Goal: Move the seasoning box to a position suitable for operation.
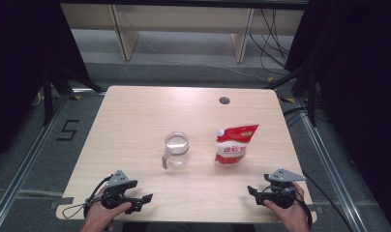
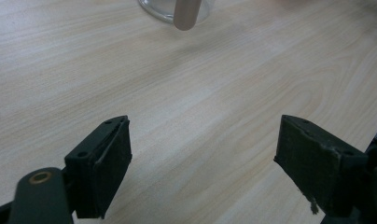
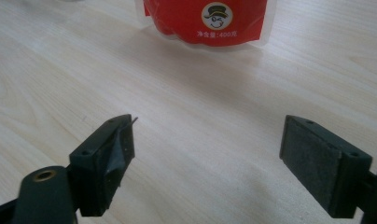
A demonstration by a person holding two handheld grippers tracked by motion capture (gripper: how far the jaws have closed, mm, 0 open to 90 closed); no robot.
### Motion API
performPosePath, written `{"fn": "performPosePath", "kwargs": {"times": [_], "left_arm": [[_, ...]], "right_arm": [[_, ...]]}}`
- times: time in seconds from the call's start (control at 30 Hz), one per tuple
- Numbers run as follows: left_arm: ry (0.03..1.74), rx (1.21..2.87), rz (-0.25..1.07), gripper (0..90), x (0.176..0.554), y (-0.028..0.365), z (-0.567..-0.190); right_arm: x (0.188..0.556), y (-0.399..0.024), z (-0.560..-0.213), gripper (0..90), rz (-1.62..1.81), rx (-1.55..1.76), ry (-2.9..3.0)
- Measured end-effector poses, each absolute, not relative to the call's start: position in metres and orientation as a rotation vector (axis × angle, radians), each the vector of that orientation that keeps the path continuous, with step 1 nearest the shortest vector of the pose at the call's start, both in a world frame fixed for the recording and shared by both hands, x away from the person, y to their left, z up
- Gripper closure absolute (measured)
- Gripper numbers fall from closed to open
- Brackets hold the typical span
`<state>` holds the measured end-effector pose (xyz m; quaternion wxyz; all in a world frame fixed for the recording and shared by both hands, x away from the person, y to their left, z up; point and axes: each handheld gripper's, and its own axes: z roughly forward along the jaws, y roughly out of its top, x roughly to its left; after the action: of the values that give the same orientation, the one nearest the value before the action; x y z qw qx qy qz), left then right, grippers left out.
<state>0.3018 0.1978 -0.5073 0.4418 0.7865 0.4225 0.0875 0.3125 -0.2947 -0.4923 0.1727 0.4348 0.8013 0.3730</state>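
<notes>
A clear glass jar (image 1: 176, 148) with a handle stands near the middle of the wooden table (image 1: 135, 116); its base and handle (image 2: 185, 13) peek in at the top of the left gripper view. To its right lies a red and white spouted pouch (image 1: 233, 143), whose lower edge (image 3: 210, 21) appears ahead in the right gripper view. My left gripper (image 1: 141, 202) rests at the front left of the table, held by a hand, jaws open with nothing between them (image 2: 203, 154). My right gripper (image 1: 254, 192) sits at the front right, also open and empty (image 3: 207, 154).
A round cable hole (image 1: 224, 100) is near the table's far edge. Dark stands and cables flank the table on both sides, with wooden furniture legs behind. Bare wood lies between the grippers and the jar and pouch.
</notes>
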Motion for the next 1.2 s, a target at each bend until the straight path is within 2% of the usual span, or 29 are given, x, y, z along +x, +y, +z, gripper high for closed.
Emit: {"fn": "performPosePath", "kwargs": {"times": [0.67,0.93,1.2], "left_arm": [[1.047,1.951,0.227,17.5,0.302,0.201,-0.505],[1.048,1.892,0.216,25.5,0.302,0.199,-0.502],[1.030,1.881,0.272,29.9,0.308,0.193,-0.495]], "right_arm": [[0.310,-0.294,-0.489,24.5,1.070,1.275,2.239],[0.312,-0.296,-0.489,25.3,1.093,1.233,2.254],[0.313,-0.296,-0.489,25.6,1.111,1.219,2.265]]}}
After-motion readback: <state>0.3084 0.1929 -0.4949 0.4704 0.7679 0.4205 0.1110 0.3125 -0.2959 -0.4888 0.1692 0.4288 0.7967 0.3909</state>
